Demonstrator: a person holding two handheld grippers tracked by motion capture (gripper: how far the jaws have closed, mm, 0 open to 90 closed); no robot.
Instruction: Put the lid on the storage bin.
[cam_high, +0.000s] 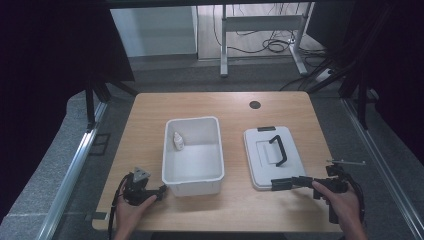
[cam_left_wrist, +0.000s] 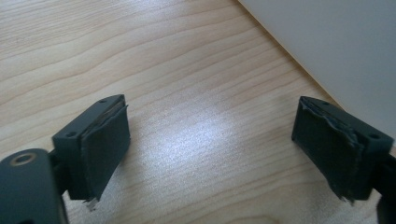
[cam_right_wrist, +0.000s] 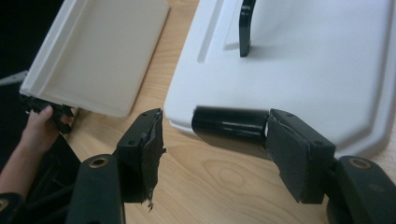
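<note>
A white bin (cam_high: 216, 150) stands mid-table with a small white bottle (cam_high: 178, 141) upright in its back left corner. To its right a white lid (cam_high: 265, 162) lies flat, its black handle (cam_high: 278, 150) on top. My left gripper (cam_high: 161, 190) is open just off the bin's front left corner; bare wood lies between its pads (cam_left_wrist: 105, 140), and the bin wall (cam_left_wrist: 336, 46) is beside the right pad. My right gripper (cam_right_wrist: 215, 135) is open at the lid's (cam_right_wrist: 303, 60) front edge, with the lid's black front clip (cam_right_wrist: 229, 128) between the jaws, against the right pad.
The wooden table (cam_high: 235, 107) has a dark cable hole (cam_high: 255, 104) at the back. Black curtains and metal rails flank it, and a desk frame (cam_high: 260, 30) stands beyond. In the right gripper view the bin (cam_right_wrist: 102, 51) and the other hand (cam_right_wrist: 39, 128) appear at left.
</note>
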